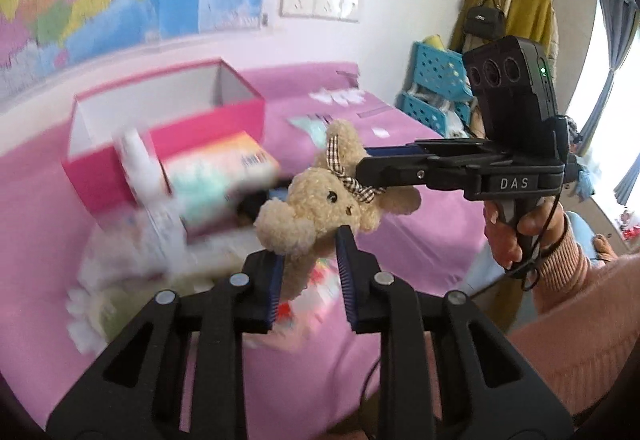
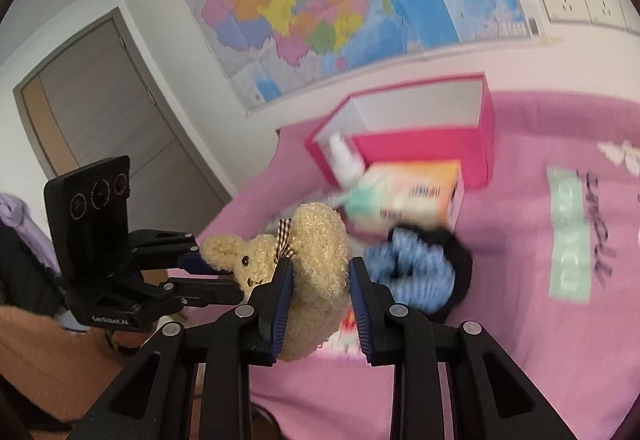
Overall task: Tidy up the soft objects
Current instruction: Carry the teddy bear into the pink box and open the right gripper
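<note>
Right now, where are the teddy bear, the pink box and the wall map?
teddy bear [image 1: 316, 195]: left wrist view, on its face.
pink box [image 1: 208, 127]: left wrist view, on its front outer wall.
wall map [image 2: 304, 7]: right wrist view, on the coloured regions.

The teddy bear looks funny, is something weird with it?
Yes. The teddy bear hangs in mid-air above the pink bed, with both grippers on it at once: the left gripper at one end, the right gripper around its body. The pink box behind is open.
</note>
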`<state>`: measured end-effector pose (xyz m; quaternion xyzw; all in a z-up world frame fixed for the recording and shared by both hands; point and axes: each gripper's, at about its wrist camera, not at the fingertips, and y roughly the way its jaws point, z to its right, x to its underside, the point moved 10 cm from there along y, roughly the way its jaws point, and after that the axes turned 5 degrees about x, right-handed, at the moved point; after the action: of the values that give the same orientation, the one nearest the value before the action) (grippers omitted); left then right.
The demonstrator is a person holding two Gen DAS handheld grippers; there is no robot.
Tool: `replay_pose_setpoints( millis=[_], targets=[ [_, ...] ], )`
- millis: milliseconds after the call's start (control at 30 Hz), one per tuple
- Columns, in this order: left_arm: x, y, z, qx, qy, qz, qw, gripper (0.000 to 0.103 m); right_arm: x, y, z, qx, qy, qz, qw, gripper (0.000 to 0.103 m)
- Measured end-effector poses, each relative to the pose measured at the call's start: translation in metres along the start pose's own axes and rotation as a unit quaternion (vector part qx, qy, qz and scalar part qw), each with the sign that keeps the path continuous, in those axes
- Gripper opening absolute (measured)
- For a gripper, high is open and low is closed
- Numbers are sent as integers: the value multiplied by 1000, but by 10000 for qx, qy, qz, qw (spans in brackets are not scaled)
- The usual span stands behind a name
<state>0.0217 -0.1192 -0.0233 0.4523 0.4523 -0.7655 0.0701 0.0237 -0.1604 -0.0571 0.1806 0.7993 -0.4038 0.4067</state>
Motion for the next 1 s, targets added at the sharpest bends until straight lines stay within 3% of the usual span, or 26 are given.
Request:
replay_pose_setpoints(
  millis=[300,500,700,1000],
  targets=[
    [-78,14,-46,-465,94,186,9987,28,-82,25,26,160,-22,401,9991,28],
    [-114,44,-85,-603,-134,43,9981,28,-127,51,59,211,320,496,9980,28],
    [-125,81,-115,-845,-351,-270,9954,28,-147,88,91,454,575,318,9968,28],
    [-124,122,-141,-957,-711,-722,9902,28,-147,132,130,741,871,-53,9934,28]
  ],
)
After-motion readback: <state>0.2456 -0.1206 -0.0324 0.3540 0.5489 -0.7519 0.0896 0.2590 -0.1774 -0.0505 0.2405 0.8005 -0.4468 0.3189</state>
